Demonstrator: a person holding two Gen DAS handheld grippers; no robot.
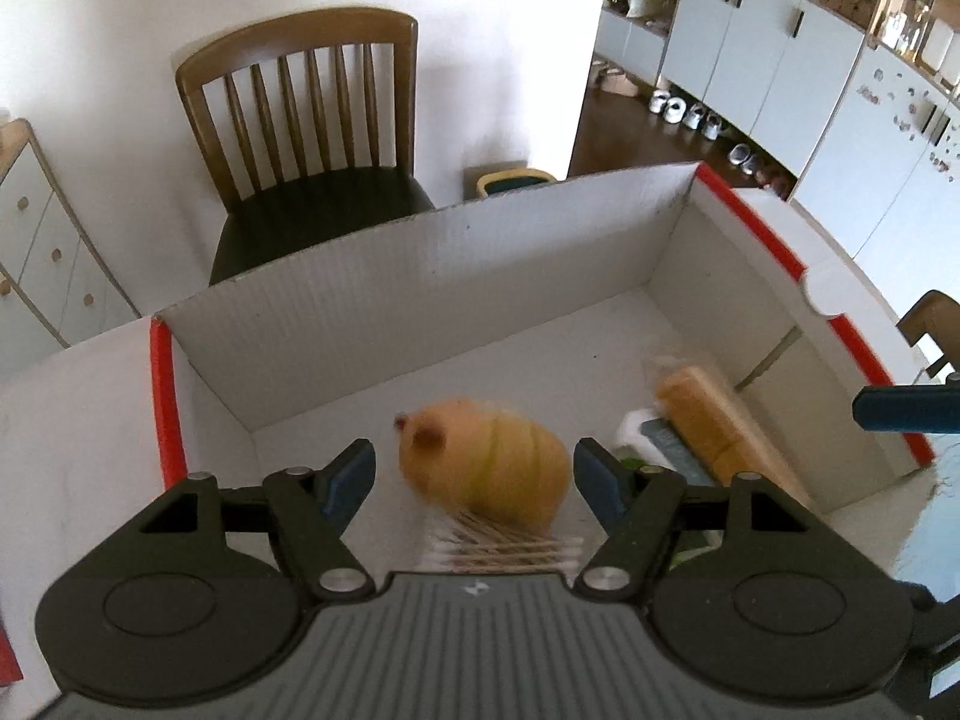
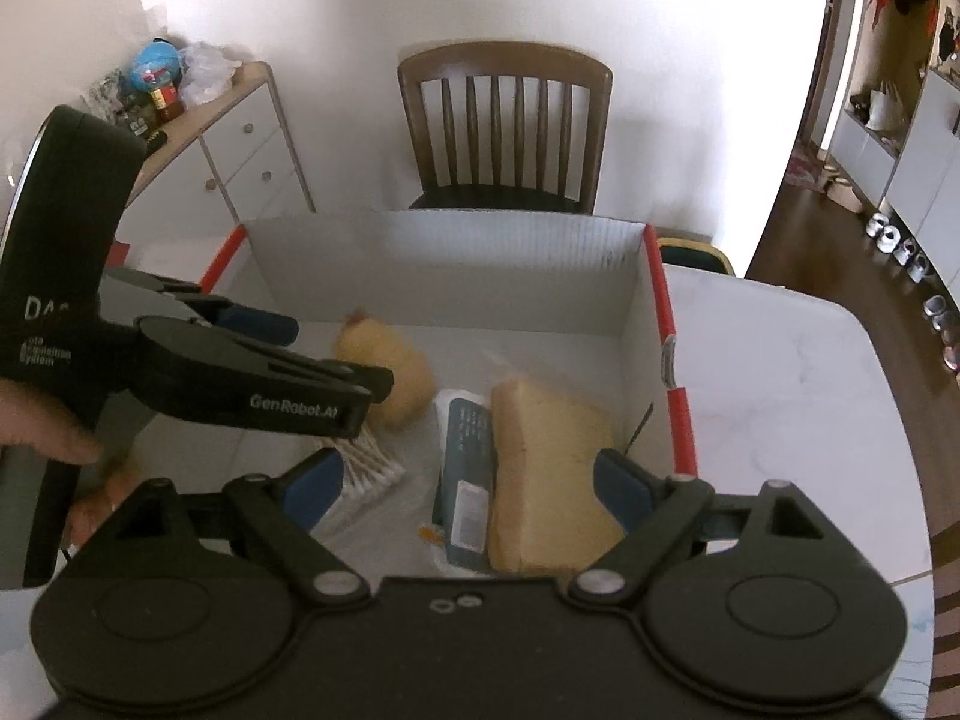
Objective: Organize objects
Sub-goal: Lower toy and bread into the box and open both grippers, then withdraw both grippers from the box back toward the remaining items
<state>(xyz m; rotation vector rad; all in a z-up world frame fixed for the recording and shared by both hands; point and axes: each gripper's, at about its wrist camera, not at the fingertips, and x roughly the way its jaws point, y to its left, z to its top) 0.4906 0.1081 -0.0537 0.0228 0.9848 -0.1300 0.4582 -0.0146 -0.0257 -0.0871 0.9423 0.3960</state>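
Note:
A white cardboard box with red edges stands open on the table. Inside lie a yellow plush toy, a bundle of cotton swabs, a yellow sponge and a dark flat pack. My left gripper is open over the box; the blurred plush sits between its fingers with a gap on each side. My right gripper is open above the sponge and the pack, touching neither. In the right wrist view the left gripper reaches in beside the plush, above the swabs.
A wooden chair stands behind the box against the wall. White marble tabletop extends to the right. A drawer cabinet with bottles stands at the back left. A person's hand holds the left gripper.

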